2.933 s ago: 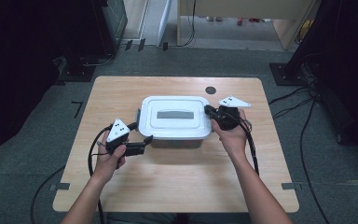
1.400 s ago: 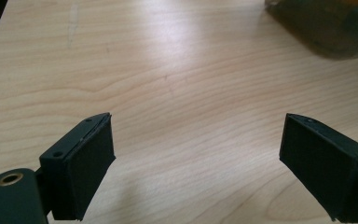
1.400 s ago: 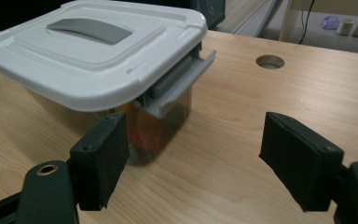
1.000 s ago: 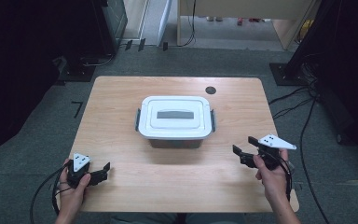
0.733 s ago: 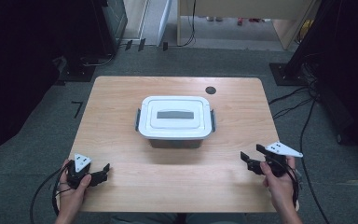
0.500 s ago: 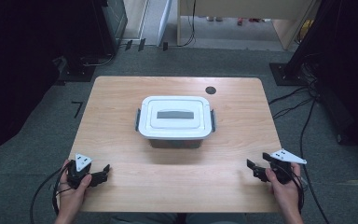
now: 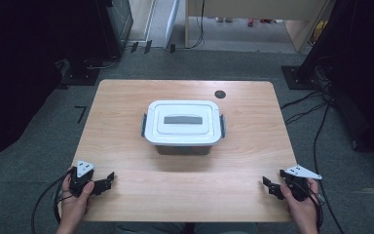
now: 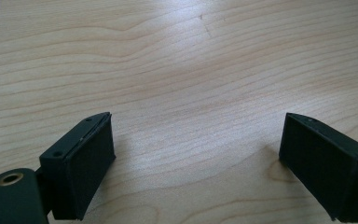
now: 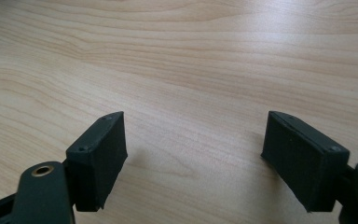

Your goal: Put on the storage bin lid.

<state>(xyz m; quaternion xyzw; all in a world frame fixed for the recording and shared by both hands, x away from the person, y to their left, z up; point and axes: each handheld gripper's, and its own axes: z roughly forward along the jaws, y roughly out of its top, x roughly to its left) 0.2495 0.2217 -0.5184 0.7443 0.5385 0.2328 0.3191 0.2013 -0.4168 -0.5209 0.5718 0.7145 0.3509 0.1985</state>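
The lidded white storage box (image 7: pixel 182 126) sits at the middle of the desk (image 7: pixel 126 117), its long axis running left to right, with a grey handle recessed in the lid and a dark clip latch at each short end. Both grippers lie at the near edge, well apart from it: the left gripper (image 7: pixel 105 182) at the near left corner, the right gripper (image 7: pixel 271 185) at the near right corner, so the box lies forward and inward of each, about equally far from both. Each latch faces the gripper on its own side. In the gripper views the fingers (image 8: pixel 81 161) of the left and the fingers (image 9: pixel 98 154) of the right stand spread wide over bare wood, holding nothing. No brand, label or writing can be read on the box
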